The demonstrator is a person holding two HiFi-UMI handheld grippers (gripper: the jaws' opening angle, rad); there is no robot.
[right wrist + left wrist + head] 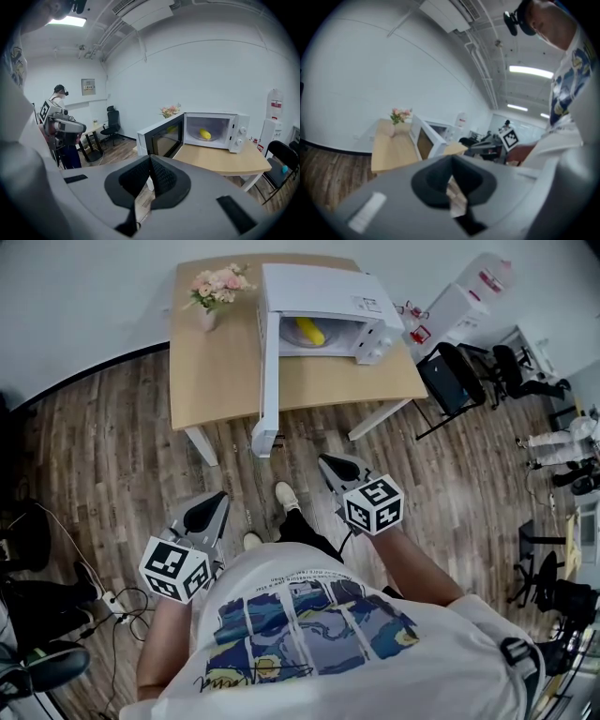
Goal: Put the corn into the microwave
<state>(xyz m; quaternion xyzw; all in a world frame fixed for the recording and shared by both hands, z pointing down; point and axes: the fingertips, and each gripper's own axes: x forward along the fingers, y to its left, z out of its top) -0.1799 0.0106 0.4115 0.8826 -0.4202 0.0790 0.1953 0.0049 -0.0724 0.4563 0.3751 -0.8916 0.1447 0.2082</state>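
Left tool point(210, 509) and right tool point(338, 468) — jaws together, both empty

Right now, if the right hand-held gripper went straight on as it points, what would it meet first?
Probably the open microwave door, in line beyond the right hand-held gripper; tilted downward, it might reach the floor first.

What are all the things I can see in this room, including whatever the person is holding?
Table: one, light wood, by the wall.
Microwave: one, white, on the table, door open.
Corn: one, yellow, inside the microwave.
Flowers: one bunch, pink, in a vase left of the microwave.
Office chairs: at least two, black, right of the table.
Shoes: two, white, on the plank floor.
Left gripper: one, grey, jaws together, empty.
Right gripper: one, grey, jaws together, empty.
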